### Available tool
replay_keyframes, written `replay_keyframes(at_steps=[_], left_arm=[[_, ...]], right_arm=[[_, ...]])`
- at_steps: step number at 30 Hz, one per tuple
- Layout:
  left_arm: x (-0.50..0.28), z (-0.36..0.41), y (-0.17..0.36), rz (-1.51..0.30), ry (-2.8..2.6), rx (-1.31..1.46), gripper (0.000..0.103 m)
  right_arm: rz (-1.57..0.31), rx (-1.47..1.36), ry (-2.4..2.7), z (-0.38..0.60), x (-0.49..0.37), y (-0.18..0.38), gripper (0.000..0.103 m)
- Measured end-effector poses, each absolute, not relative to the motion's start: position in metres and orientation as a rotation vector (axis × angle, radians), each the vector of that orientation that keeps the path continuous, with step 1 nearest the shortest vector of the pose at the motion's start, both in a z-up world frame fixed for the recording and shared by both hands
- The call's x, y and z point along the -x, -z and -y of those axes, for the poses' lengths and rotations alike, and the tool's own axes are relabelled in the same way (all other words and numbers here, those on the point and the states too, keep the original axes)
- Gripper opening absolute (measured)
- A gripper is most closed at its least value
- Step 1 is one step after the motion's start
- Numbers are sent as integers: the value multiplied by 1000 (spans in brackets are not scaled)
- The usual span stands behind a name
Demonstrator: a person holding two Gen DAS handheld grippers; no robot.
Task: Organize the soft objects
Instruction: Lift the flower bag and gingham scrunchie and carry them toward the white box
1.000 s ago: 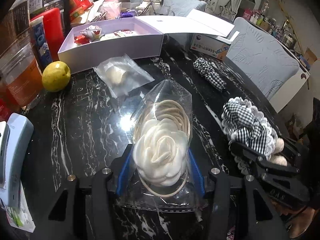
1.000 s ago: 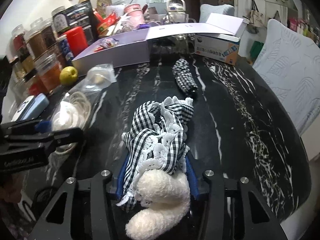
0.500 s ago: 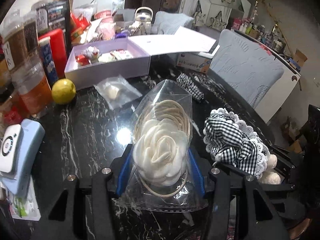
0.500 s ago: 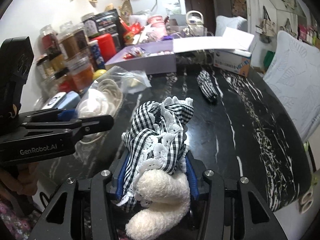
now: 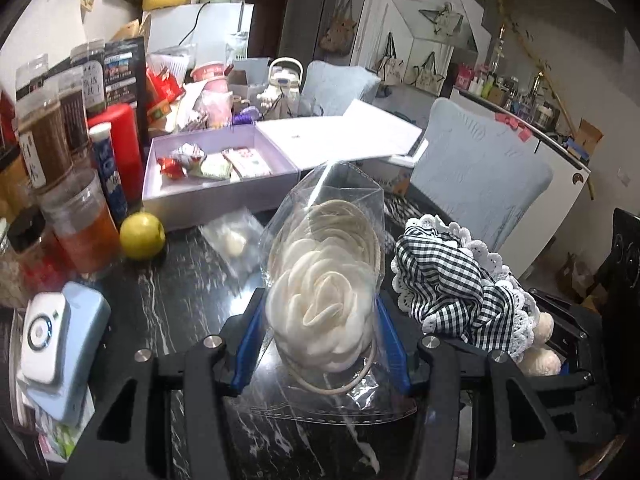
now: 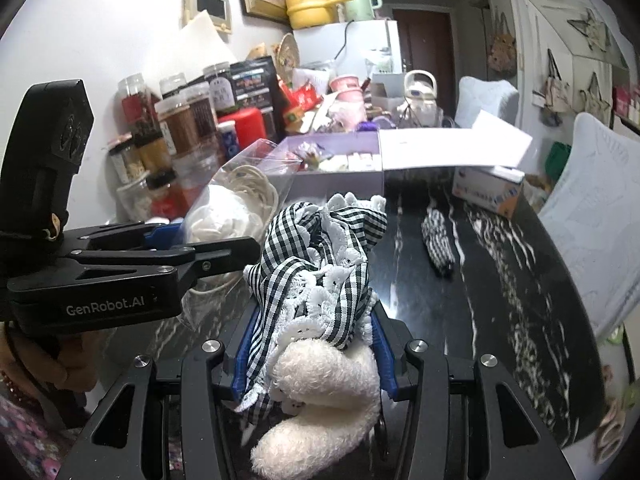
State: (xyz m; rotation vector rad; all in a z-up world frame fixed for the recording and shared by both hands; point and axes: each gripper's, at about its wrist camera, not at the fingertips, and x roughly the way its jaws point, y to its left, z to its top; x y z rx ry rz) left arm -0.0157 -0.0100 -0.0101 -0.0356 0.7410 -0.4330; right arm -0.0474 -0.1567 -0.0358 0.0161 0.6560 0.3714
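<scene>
My left gripper is shut on a clear bag holding a cream fabric flower and lifts it above the black marble table. My right gripper is shut on a black-and-white gingham scrunchie with white lace and a fluffy white part, also held up. The scrunchie shows in the left wrist view, just right of the flower bag. The flower bag shows in the right wrist view. An open lilac box with small items stands at the back. A second bagged item and another gingham piece lie on the table.
Jars and bottles crowd the left edge, with a yellow-green fruit and a pale blue device in front. A tissue box stands at the back right. A light blue chair back is beyond the table's right edge.
Both grippers have risen and tilted up with their items still held, so the table looks farther and more of the room shows. The two grippers have come closer side by side.
</scene>
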Motion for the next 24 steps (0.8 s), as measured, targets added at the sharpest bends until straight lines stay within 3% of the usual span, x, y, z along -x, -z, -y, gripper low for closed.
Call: replay_keyframes(at_steps=[24], left_arm=[[-63,-3,-64,-558,367,44,52]], right_arm=[[-528,21,-388,167,-39,-34,48]])
